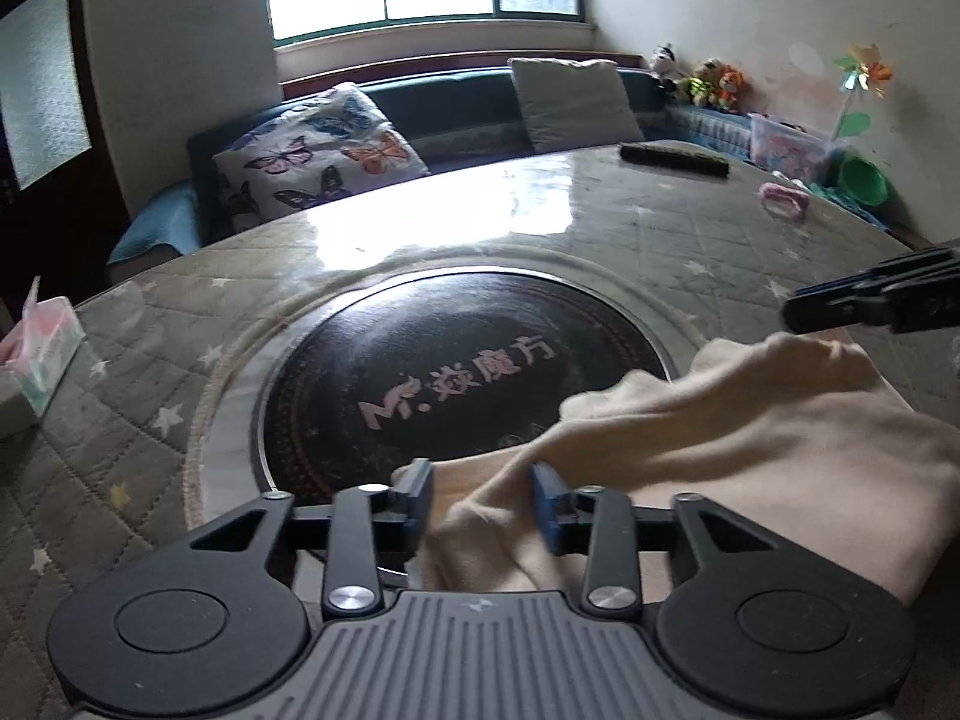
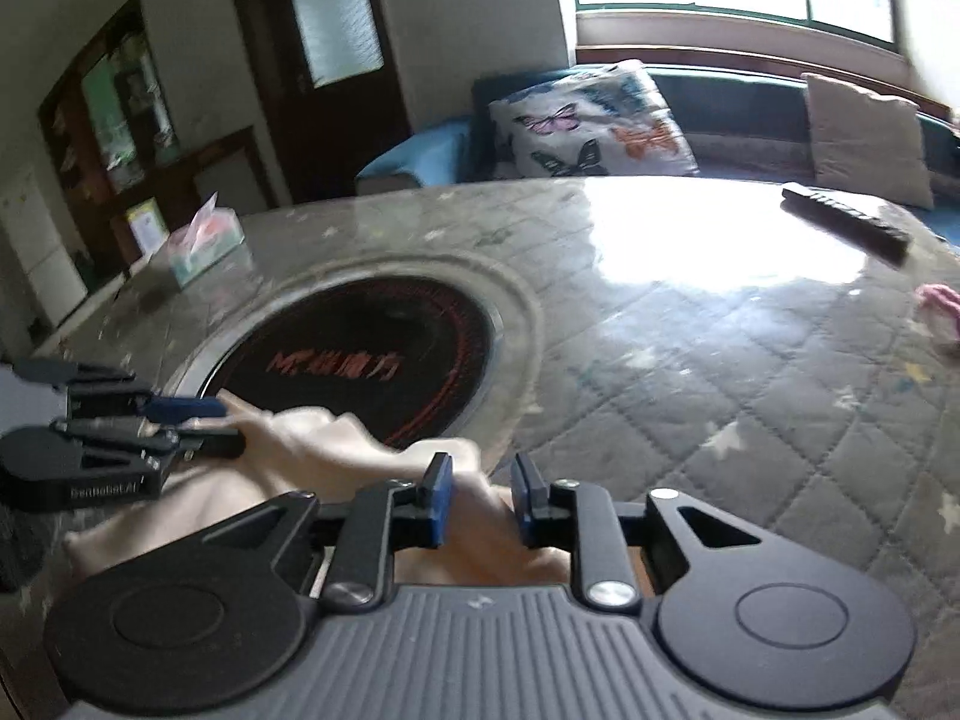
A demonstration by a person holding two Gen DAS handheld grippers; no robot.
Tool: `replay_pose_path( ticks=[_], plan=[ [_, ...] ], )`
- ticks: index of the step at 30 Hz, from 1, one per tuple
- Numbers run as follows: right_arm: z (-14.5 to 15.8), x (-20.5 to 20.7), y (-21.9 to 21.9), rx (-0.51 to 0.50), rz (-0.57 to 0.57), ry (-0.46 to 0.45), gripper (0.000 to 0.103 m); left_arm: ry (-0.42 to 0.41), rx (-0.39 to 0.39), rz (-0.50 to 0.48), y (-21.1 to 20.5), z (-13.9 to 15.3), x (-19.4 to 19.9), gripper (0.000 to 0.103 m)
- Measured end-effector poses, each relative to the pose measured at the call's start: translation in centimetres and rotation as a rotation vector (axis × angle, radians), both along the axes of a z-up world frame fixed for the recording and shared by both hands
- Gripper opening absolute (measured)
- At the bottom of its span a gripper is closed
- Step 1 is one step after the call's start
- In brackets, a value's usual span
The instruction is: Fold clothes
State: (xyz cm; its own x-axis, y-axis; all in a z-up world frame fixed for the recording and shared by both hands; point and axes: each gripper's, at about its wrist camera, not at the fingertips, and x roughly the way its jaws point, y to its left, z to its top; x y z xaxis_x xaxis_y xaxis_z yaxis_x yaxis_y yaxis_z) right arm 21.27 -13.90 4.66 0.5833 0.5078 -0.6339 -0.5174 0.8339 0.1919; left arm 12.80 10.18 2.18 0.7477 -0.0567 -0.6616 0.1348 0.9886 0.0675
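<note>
A quilted grey table [image 1: 540,228] with a dark round centre plate [image 1: 456,372] carries a cream garment [image 1: 750,420] at its near edge. Both the left gripper [image 1: 483,504] and right gripper [image 2: 480,495] stand released, jaws parted around cloth folds without pressing.

our left gripper [image 1: 483,504] jaws apart over a cream garment [image 1: 750,438] on the quilted counter [image 1: 600,228], right gripper [image 1: 798,307] at its far edge, tissue box [image 1: 36,360] off left
</note>
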Motion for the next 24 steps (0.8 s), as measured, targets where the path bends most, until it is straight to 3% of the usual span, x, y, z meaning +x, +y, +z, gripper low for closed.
replay_pose_path(
  ticks=[3, 6, 7, 17, 20, 24],
  plan=[
    [1.0, -0.6, -0.6, 0.029, -0.011, -0.020, 0.022, -0.027, -0.007, 0.020, -0.1, 0.8, -0.3, 0.061],
    [1.4, -1.2, 0.1, 0.035, 0.028, -0.024, 0.022, -0.045, -0.009, 0.043, -0.5, 1.4, -0.4, 0.085],
    [1.3, -1.3, 0.6, 0.031, 0.042, -0.020, 0.022, -0.049, -0.004, 0.039, -0.8, 1.5, -0.4, 0.088],
    [-1.0, -0.6, 4.3, -0.057, 0.062, 0.022, 0.022, -0.003, 0.023, 0.070, -2.0, 0.1, 2.4, 0.092],
    [-1.3, -0.6, 4.8, -0.079, 0.061, 0.007, 0.021, 0.048, 0.034, 0.092, -2.1, -0.9, 3.5, 0.093],
    [-1.5, -0.7, 5.2, -0.100, 0.067, -0.008, 0.022, 0.049, 0.027, 0.099, -2.0, -1.3, 3.7, 0.095]
  ],
)
